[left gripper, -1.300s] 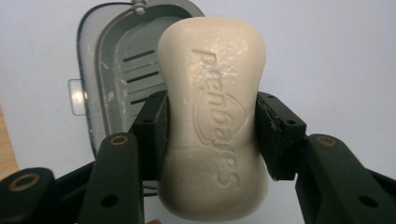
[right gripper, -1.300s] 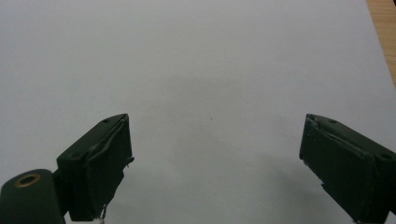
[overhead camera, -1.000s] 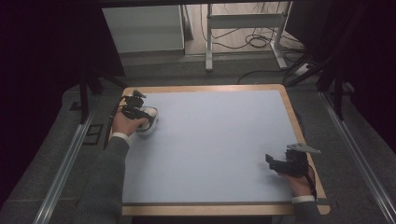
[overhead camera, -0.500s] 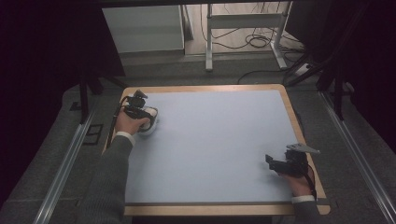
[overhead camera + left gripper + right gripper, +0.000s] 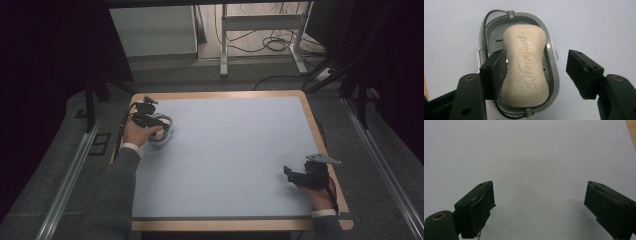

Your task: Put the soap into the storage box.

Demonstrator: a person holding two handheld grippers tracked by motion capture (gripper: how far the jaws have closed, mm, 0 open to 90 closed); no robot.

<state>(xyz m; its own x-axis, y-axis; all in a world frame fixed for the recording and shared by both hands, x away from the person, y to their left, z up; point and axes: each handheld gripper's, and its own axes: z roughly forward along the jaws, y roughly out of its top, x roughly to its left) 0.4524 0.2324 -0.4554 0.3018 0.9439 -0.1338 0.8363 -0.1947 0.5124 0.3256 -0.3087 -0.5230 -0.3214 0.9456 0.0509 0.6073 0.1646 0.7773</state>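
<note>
Across the pale blue mat (image 5: 230, 155) covering my wooden-edged table (image 5: 320, 131), I see mostly bare surface; beyond the far edge lie a grey floor, a white cabinet (image 5: 152, 31), a metal frame's legs (image 5: 224, 45) and loose black cables (image 5: 270, 44), with darkness on both sides. Near the far left corner of the mat sits the oval grey soap dish (image 5: 552, 53) with a thin wire loop around its rim, and in it lies a cream, waisted bar of soap (image 5: 526, 66) with a raised brand name moulded lengthwise into its top. My left gripper (image 5: 536, 72) hangs right over that dish, and its jaws have just been opening: the bar lies between them, one pad sitting against the soap's narrow waist, the other standing clear beyond the dish's opposite rim, so nothing is being squeezed. In the high view that left gripper (image 5: 150, 120) hides part of the dish. My right gripper (image 5: 539, 203) rests low near the mat's near right corner, its jaws spread wide over bare mat, holding and touching nothing.
</note>
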